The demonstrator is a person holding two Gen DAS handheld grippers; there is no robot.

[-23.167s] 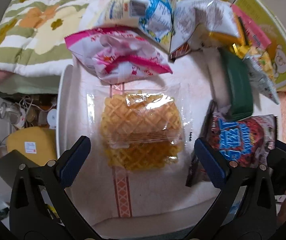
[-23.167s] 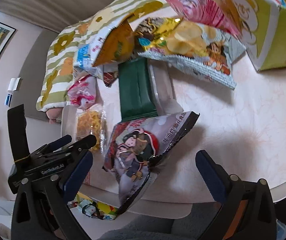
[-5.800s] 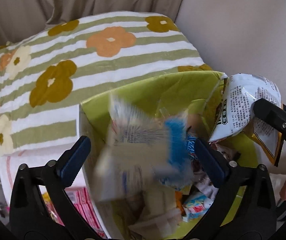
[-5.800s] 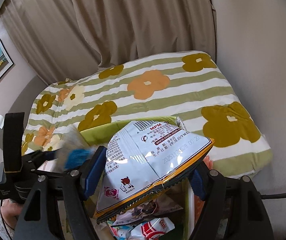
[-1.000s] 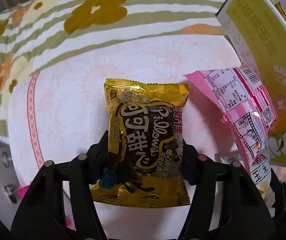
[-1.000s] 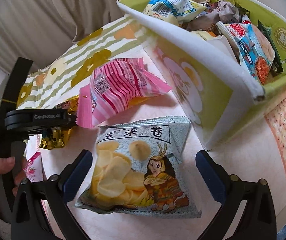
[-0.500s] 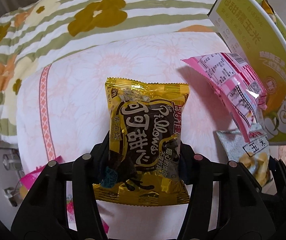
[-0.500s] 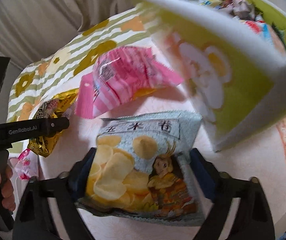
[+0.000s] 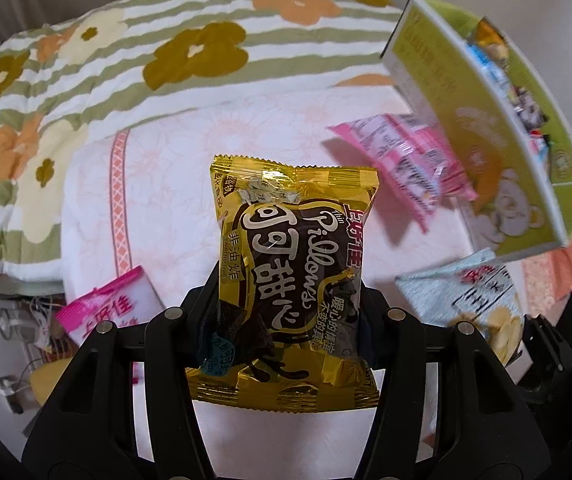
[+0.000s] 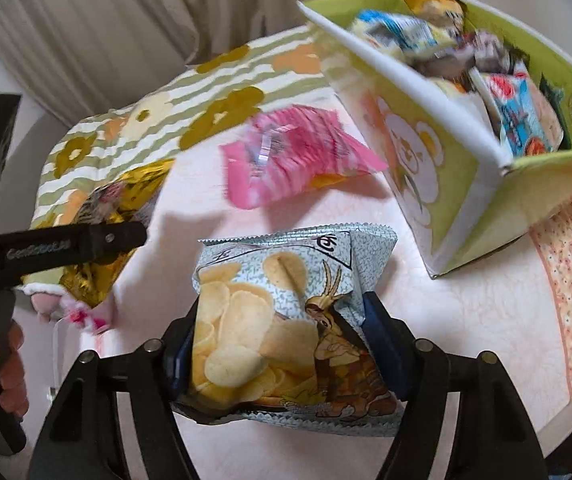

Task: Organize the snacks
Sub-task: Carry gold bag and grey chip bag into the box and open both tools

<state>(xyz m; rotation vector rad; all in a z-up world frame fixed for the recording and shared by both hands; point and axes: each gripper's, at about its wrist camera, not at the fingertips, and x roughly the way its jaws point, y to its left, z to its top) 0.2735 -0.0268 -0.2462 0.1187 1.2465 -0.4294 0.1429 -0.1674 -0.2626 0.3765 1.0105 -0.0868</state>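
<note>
Gold foil snack pack point(image 9: 292, 276) is clamped in the left gripper point(image 9: 290, 312), centre frame, lifted off the table point(image 9: 157, 184). Right gripper point(image 10: 281, 352) jaws closing on the pale-blue chip bag point(image 10: 286, 312), pads already pressing its sides. Advice: let the right grip settle before lifting, then carry both over the near wall of the green box point(image 10: 458, 208) and release low. Only the right view shows how full the box is; only the left view shows a pink-and-white packet point(image 9: 109, 308) at lower left.
</note>
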